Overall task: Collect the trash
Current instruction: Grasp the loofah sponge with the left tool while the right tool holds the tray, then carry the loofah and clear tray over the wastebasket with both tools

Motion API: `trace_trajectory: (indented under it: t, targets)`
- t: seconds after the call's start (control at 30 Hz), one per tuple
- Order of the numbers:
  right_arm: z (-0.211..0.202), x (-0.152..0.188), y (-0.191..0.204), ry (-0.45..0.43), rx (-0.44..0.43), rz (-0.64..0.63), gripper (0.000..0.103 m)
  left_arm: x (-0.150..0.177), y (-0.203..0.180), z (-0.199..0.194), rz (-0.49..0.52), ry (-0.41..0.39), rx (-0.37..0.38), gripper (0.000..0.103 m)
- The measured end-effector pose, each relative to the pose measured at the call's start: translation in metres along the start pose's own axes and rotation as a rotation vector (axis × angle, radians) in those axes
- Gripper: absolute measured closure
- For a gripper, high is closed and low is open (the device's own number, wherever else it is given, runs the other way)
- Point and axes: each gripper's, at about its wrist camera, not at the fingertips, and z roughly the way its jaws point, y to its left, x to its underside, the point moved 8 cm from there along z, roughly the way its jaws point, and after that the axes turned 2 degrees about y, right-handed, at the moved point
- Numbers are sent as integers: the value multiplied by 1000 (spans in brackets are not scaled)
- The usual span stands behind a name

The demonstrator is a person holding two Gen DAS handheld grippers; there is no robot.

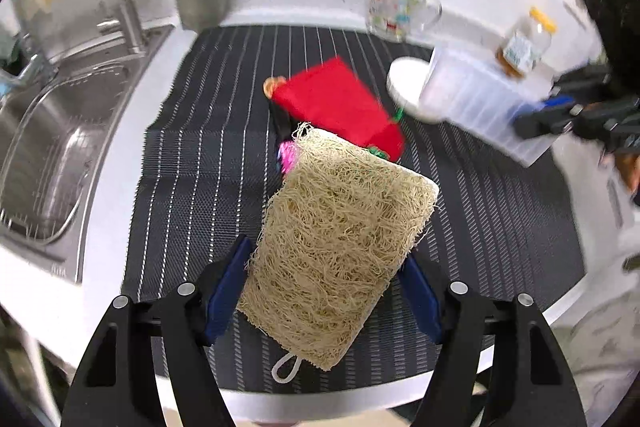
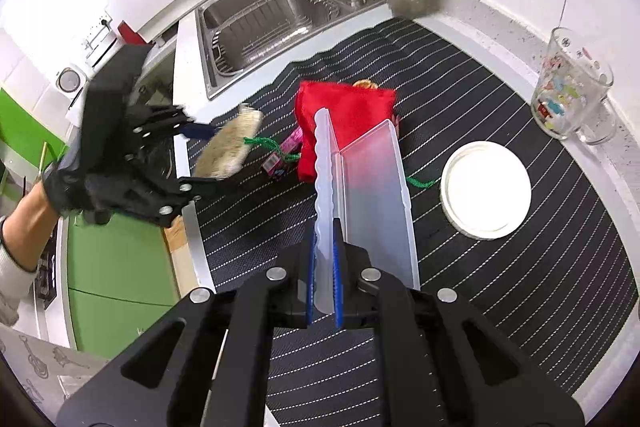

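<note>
Left hand-held gripper (image 1: 326, 291) grips sponge (image 1: 340, 239); right hand-held gripper (image 2: 324, 291) pinches plastic box (image 2: 372, 203) wall. Next, likely: drop sponge into box.

The matte black plastic left gripper (image 1: 326, 291) has 2 ribbed linkage arms per side, each pinned with round silver screws, ending in flat blue finger pads (image 1: 230, 283). The matte black plastic right gripper (image 2: 325, 287) matches it. A black-gloved left hand (image 2: 66, 187) shows bare wrist skin and a white knit sleeve cuff (image 2: 14, 279).
</note>
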Motion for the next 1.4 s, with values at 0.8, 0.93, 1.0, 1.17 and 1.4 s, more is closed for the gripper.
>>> trace_trajectory:
  t: [0.8,0.93,1.0,1.17,1.4]
  targets:
    - [8,33,207,19,-293,-523,97,183,-41,-190,-696,-280,-395,34]
    - [31,52,269,62,-353,-601,97,236,-35,-210,-789,-286,-462,34]
    - [45,66,296,92,-366,-628,97,266,-29,-216,-834,-292,-478,34]
    - [78,97,349,154,-374,-660,97,311,-15,-217,-889,-292,-485,34]
    - [145,123,366,211,-343,-655,97,369,24,-165,-931,-257,-451,34]
